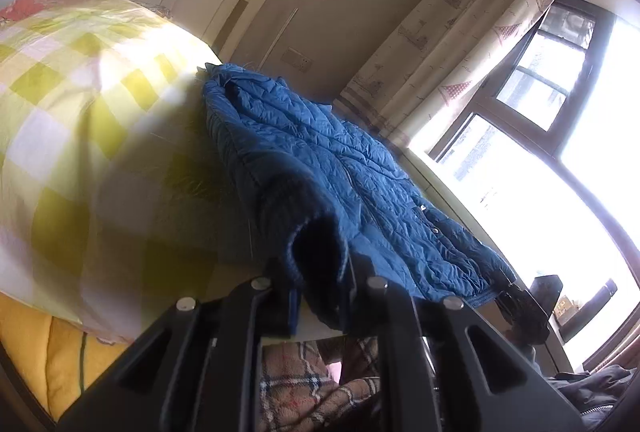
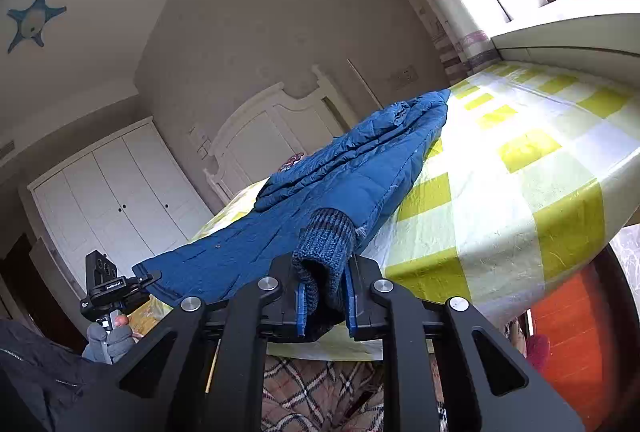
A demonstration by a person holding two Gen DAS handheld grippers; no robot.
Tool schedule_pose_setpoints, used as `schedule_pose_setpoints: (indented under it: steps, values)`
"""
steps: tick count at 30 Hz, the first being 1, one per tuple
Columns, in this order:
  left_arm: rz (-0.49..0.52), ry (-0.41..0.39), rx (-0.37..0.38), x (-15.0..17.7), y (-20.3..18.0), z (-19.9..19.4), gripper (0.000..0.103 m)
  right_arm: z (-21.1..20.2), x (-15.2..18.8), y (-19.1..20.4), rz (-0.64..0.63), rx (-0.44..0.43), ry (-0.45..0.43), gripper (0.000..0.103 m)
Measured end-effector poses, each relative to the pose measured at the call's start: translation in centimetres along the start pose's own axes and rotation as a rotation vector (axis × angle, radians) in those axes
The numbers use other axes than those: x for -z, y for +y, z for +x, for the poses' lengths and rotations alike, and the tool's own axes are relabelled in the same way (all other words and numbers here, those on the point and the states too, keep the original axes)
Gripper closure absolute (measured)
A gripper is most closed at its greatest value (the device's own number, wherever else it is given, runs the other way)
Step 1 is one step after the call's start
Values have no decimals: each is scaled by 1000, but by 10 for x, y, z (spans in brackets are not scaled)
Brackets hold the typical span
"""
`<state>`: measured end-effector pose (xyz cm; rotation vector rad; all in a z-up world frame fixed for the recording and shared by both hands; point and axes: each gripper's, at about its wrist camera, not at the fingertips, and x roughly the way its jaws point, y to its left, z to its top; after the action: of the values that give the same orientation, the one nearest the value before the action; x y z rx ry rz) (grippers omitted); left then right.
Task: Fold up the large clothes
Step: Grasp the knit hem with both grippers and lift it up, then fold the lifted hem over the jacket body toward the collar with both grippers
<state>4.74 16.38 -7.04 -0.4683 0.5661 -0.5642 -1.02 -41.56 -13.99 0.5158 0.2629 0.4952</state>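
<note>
Now — left gripper (image 1: 320,296) clamps jacket (image 1: 320,159) cuff | right gripper (image 2: 325,302) clamps ribbed cuff (image 2: 326,236)

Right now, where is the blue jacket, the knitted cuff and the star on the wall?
blue jacket (image 2: 352,167): right wrist view, quilted body.
knitted cuff (image 2: 326,236): right wrist view, ribbed band.
star (image 2: 34,17): right wrist view, its middle.

My left gripper (image 1: 320,296) is clamped tight on a dark knit cuff (image 1: 316,256), which bunches up between its fingers just ahead of the camera. My right gripper (image 2: 325,302) grips the other ribbed cuff (image 2: 326,244) the same way, blue pads (image 2: 301,308) pressing it from both sides. Both point roughly level, tipped slightly down. From the right wrist I see my left hand (image 2: 110,342) in a grey glove, wrapped round its gripper's handle, off to the left and slightly lower.
</note>
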Motion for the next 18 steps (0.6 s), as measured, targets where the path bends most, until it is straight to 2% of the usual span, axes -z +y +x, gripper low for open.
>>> schedule_pose_setpoints:
  steps: [3, 6, 9, 11, 13, 18]
  values:
    - [-31, -31, 107, 8, -1, -57, 89, -50, 5, 30, -55, -115, -22, 86]
    - [-56, -97, 252, 14, -11, -107, 88, -93, 2, 65, -99, -206, -98, 86]
    - [-3, -167, 310, 7, -33, -127, 87, -103, -20, 91, -159, -226, -170, 86]
    - [12, -183, 319, -10, -40, -117, 86, -89, -44, 95, -167, -223, -187, 86]
    - [-36, -182, 320, -31, -34, -96, 86, -65, -69, 92, -154, -197, -185, 86]
    - [-129, -167, 244, -98, -16, -29, 86, 20, -134, 71, -99, -106, -135, 86]
